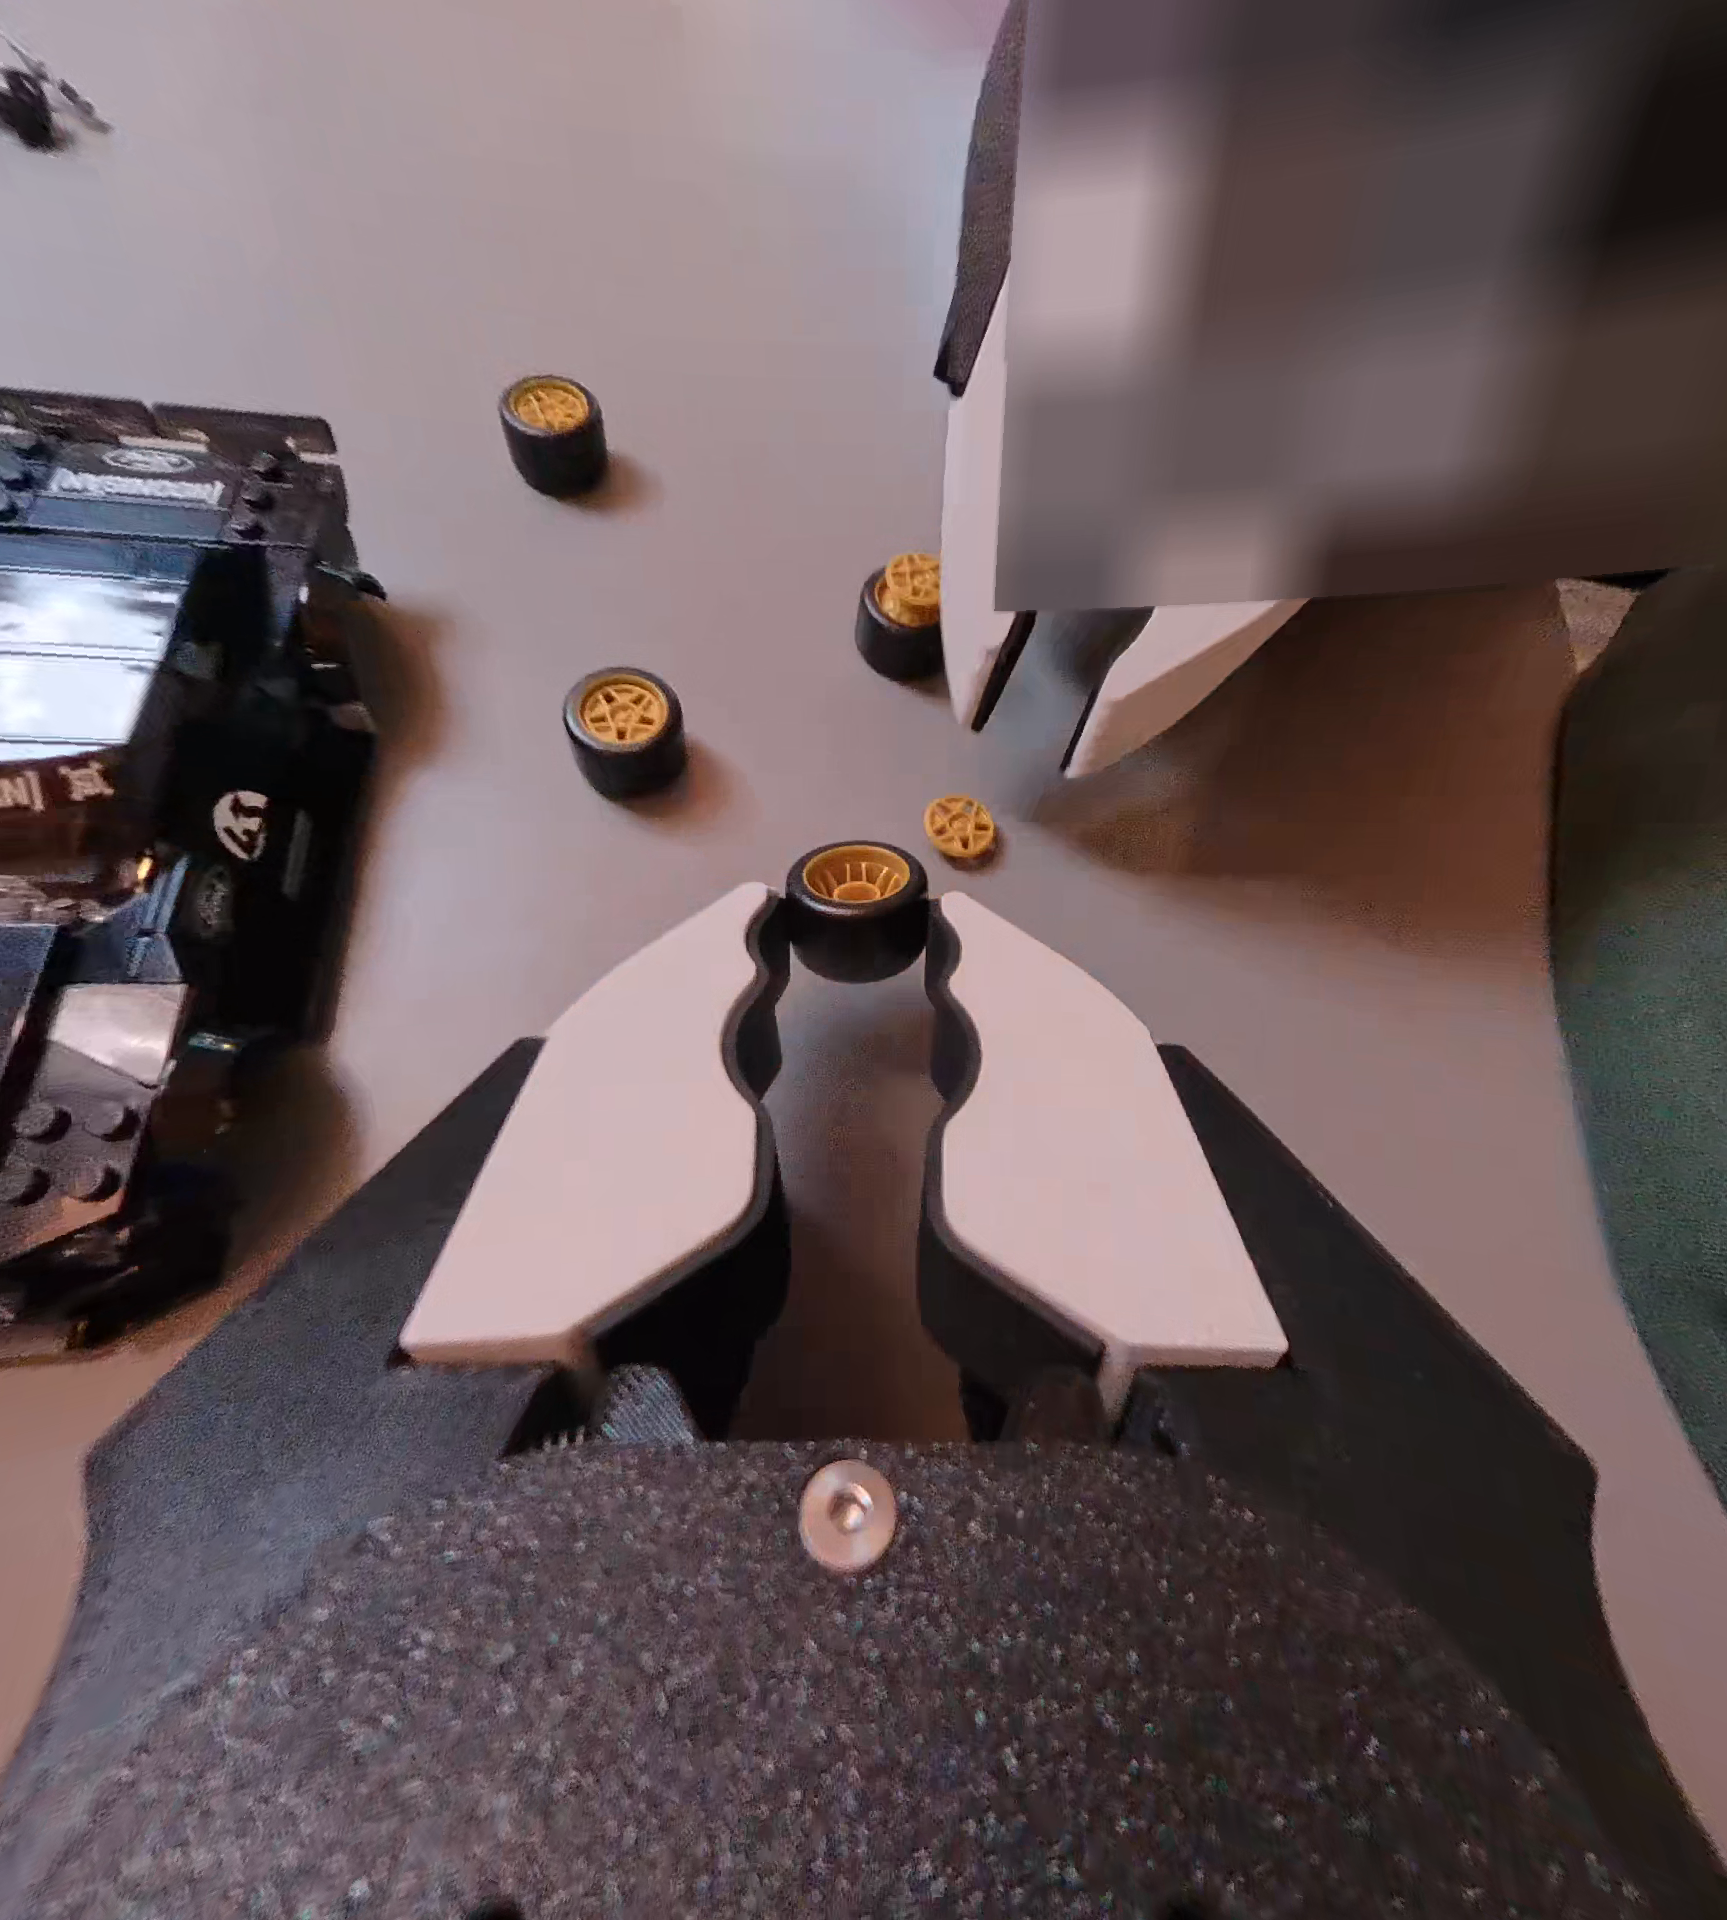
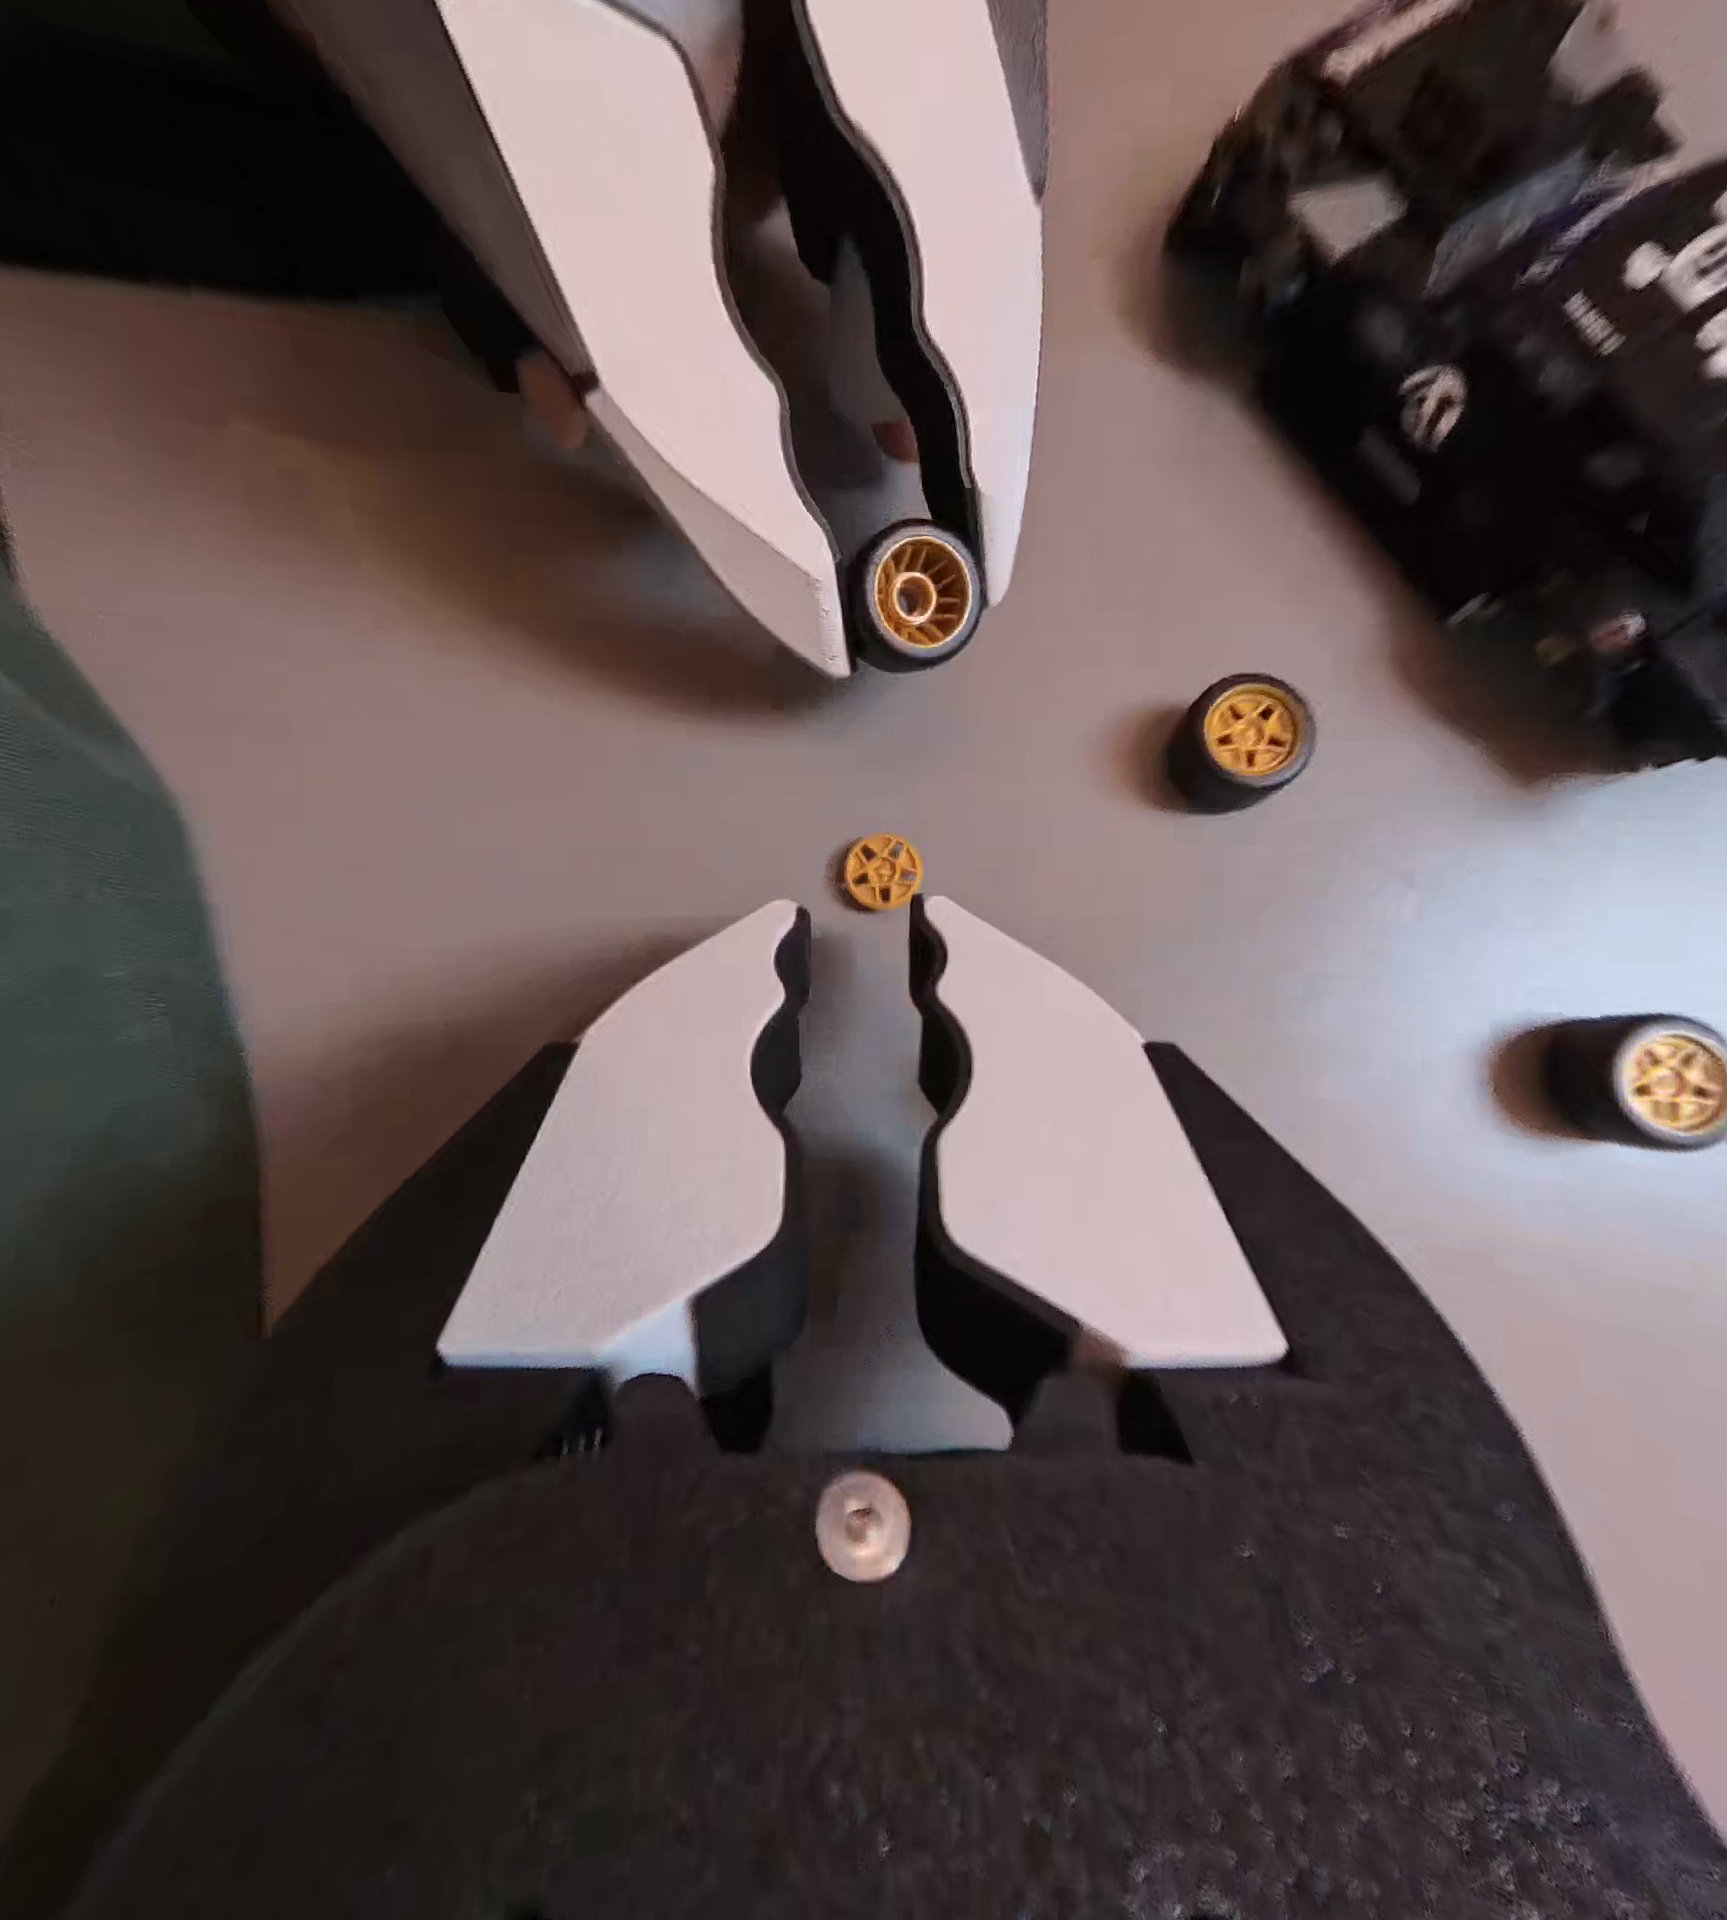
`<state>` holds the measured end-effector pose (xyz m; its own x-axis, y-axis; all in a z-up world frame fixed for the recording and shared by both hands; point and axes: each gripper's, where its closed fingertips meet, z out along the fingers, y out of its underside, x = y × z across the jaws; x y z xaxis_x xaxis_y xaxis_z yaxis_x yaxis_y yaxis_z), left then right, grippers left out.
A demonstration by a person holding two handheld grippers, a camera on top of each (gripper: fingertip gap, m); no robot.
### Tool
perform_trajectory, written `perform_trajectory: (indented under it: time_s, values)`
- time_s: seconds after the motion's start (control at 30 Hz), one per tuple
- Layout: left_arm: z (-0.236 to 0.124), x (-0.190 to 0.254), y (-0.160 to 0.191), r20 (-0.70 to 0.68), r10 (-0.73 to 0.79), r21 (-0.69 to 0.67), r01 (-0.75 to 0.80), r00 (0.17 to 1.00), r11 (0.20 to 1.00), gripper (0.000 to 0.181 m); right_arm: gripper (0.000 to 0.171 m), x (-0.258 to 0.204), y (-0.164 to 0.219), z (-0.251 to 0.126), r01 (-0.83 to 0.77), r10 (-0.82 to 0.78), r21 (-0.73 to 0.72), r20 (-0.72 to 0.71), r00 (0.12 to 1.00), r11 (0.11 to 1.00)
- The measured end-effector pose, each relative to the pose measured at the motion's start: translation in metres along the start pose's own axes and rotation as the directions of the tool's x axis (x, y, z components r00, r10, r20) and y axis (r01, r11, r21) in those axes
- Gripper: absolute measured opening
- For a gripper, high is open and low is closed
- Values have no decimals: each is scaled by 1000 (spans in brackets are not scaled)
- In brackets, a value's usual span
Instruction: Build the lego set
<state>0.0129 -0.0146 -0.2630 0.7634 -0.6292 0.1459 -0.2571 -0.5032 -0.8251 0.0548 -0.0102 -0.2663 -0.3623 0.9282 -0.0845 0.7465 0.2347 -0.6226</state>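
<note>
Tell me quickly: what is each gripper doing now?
Left gripper: shut on the wheel.
Right gripper: open, empty, just short of the gold hubcap.

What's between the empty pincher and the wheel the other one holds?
Just the little gold wheel cap on the table, seen in the right wrist view.

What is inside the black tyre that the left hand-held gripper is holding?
The tyre in the left hand-held gripper holds a gold rim, ribbed with a central hole and no star cap. The loose star cap lies on the table. The rim's far side is hidden.
</note>
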Motion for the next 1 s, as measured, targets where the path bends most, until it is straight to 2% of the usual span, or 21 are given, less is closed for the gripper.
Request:
perform_trajectory:
  time_s: [0.3, 0.47, 0.63, 0.7, 0.83, 1.0]
  values:
    - [-10, 4, -8, -4, 28, 88, -28, 1000, 996, 25, 15, 7, 3, 19, -44, 38, -93, -59, 998, 995]
    - [-11, 6, -10, 5, 58, 106, -58, 998, 993, 25, 15, 9, -1, 15, -18, 13, -70, -62, 998, 997]
    - [-18, 8, -27, 84, 149, 213, -164, 985, 963, 25, 15, 15, -49, -34, 51, -48, 87, -41, 998, 995]
    - [-20, 11, -41, 123, 161, 268, -189, 979, 945, 25, 15, 11, -70, -48, 101, -99, 108, -25, 995, 989]
    - [-23, 13, -66, 201, 141, 351, -206, 969, 914, 25, 15, 4, -86, -49, 195, -195, 46, -2, 981, 980]
    - [-31, 11, -69, 271, 125, 378, -225, 954, 898, 25, 15, 4, -88, -46, 220, -220, 14, 7, 975, 975]
